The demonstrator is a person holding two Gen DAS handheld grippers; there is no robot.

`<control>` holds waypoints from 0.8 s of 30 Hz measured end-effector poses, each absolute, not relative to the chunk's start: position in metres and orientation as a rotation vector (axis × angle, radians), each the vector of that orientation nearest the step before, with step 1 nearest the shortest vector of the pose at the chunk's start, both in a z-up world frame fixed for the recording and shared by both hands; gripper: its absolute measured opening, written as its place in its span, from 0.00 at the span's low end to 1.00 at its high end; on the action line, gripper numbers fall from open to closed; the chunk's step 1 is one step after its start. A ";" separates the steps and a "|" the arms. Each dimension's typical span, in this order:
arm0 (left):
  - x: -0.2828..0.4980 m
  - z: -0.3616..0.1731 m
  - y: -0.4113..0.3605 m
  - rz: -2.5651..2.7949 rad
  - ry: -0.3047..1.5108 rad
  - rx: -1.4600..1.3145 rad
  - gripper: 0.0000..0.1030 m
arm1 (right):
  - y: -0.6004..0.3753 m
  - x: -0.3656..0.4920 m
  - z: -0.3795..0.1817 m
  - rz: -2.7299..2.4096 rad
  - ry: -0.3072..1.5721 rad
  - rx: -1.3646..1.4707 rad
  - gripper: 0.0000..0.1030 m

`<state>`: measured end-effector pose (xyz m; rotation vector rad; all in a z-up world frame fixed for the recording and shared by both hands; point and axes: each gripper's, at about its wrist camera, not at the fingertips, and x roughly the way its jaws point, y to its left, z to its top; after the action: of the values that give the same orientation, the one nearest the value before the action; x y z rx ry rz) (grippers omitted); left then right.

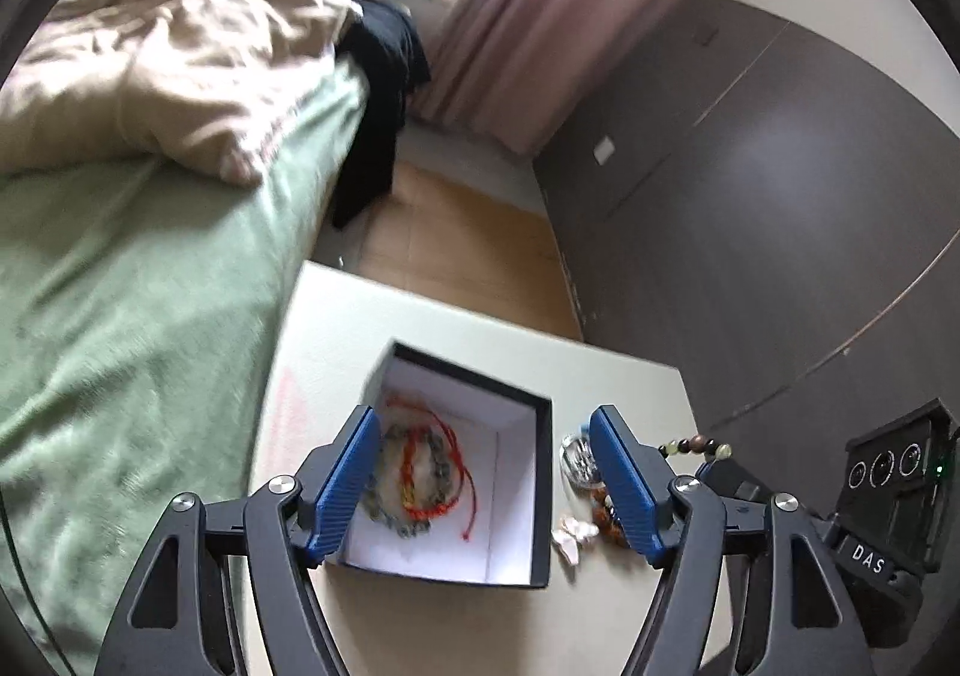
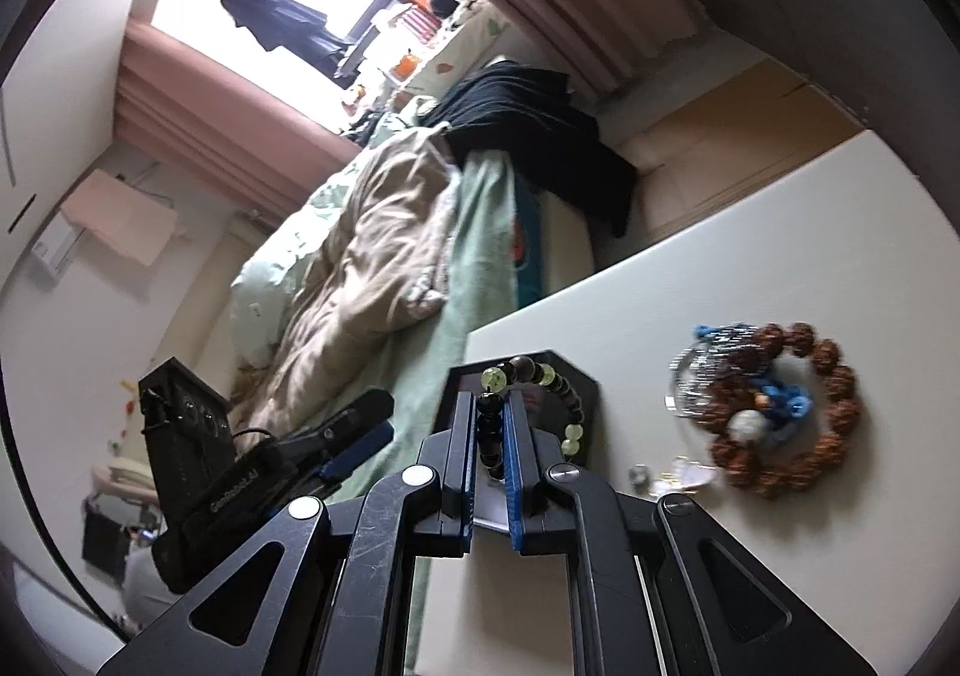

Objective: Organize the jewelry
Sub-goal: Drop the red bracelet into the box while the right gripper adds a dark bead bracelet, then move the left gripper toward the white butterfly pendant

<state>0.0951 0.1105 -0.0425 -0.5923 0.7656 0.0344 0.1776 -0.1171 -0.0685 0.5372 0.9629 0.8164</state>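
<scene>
Jewelry lies in three places on the table (image 1: 624,376): in the box (image 1: 522,496), loose beside it, and in the right gripper (image 2: 493,406). Nearest in the left wrist view, the left gripper (image 1: 486,472) hangs over the box with its jaws spread wide and nothing between them — one blue pad over the box's left wall, the other past its right wall. Inside the white-lined box sit a red cord bracelet (image 1: 438,472) and a grey bead bracelet (image 1: 396,496), bunched toward the left side; the right half of the floor is bare. Just right of the box lies a small loose pile with a clear piece (image 1: 576,460) and a pale one (image 1: 573,538), near the table's right edge.

The right gripper is clamped on a bead bracelet (image 2: 540,382) of dark and pale green beads, which loops up and right above the box's black rim. Further right, well apart, a brown bead ring (image 2: 792,412) lies on the table with blue cord and a wire hoop inside it.

Beyond the box the tabletop is bare up to its far edge — then wood floor (image 1: 456,250), with a green-covered bed (image 1: 120,286) close along the left edge and dark cabinet doors (image 1: 750,196) to the right.
</scene>
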 end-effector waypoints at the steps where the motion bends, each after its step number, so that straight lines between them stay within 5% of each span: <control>1: 0.094 -0.040 0.111 0.041 0.758 -0.580 0.71 | -0.113 0.177 -0.068 0.832 0.962 0.539 0.09; 9: 0.083 -0.042 0.127 0.091 0.713 -0.623 0.71 | -0.073 0.178 -0.068 0.901 0.957 0.517 0.10; 10: 0.081 -0.041 0.128 0.099 0.698 -0.621 0.71 | -0.067 0.179 -0.068 0.907 0.964 0.502 0.16; 11: 0.080 -0.041 0.129 0.107 0.684 -0.615 0.71 | -0.061 0.180 -0.069 0.917 0.987 0.487 0.38; 13: 0.074 -0.039 0.129 0.127 0.636 -0.599 0.71 | -0.059 0.182 -0.074 0.920 1.016 0.498 0.64; 24: 0.078 -0.038 0.121 0.080 0.644 -0.577 0.71 | -0.121 0.181 -0.063 0.708 0.936 0.527 0.65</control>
<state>0.0776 0.1206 -0.0376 -0.5765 0.6442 0.0802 0.1809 -0.1212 -0.0635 0.5270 0.9359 0.7076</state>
